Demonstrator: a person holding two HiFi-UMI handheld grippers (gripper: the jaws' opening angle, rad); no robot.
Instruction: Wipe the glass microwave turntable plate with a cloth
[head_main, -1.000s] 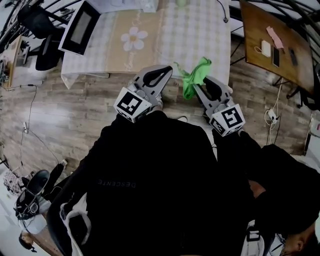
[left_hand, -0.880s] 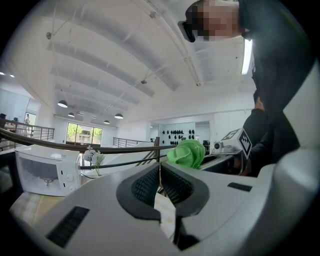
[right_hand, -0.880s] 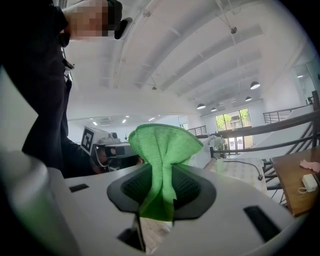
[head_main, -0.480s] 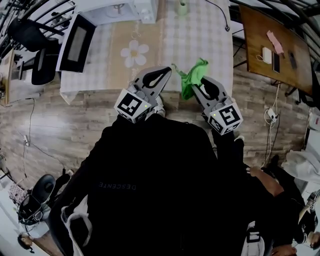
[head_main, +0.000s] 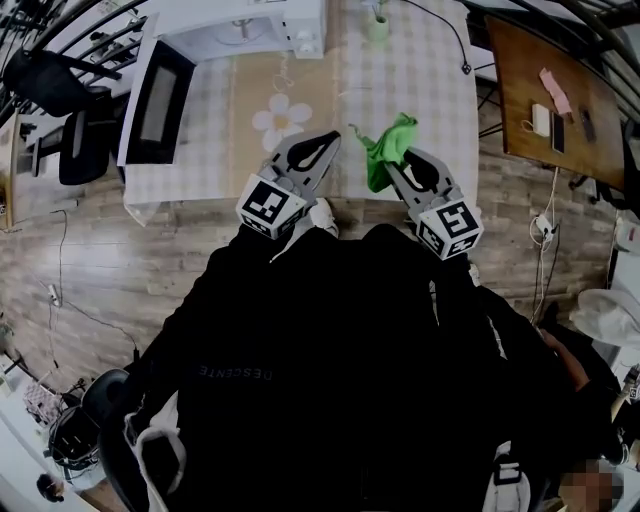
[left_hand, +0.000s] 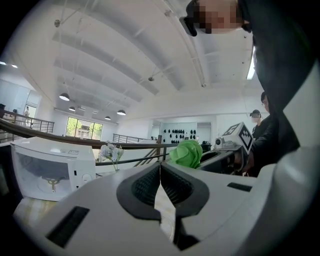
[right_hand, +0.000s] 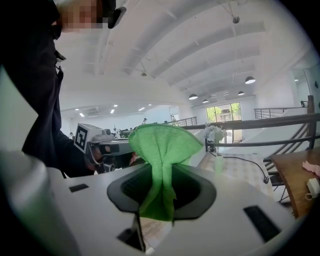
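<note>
The green cloth (right_hand: 162, 150) looks soft and finely knitted, the microwave (head_main: 300, 15) smooth white, the floor (head_main: 120, 260) matt wood planks, the bench (head_main: 400, 70) covered in checked fabric.

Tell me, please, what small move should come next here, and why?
Probably move the left gripper toward the microwave: the right gripper pinches the green cloth, the left one's jaws are together and empty, and the microwave's door stands open across the table.

The desk (head_main: 420, 90) wears a checked cloth with a beige daisy runner (head_main: 275, 100) along its middle. On it stand a white microwave (head_main: 250, 25) with its door (head_main: 160, 90) swung open, a small vase (head_main: 377, 25) and a black cable (head_main: 445, 35).
</note>
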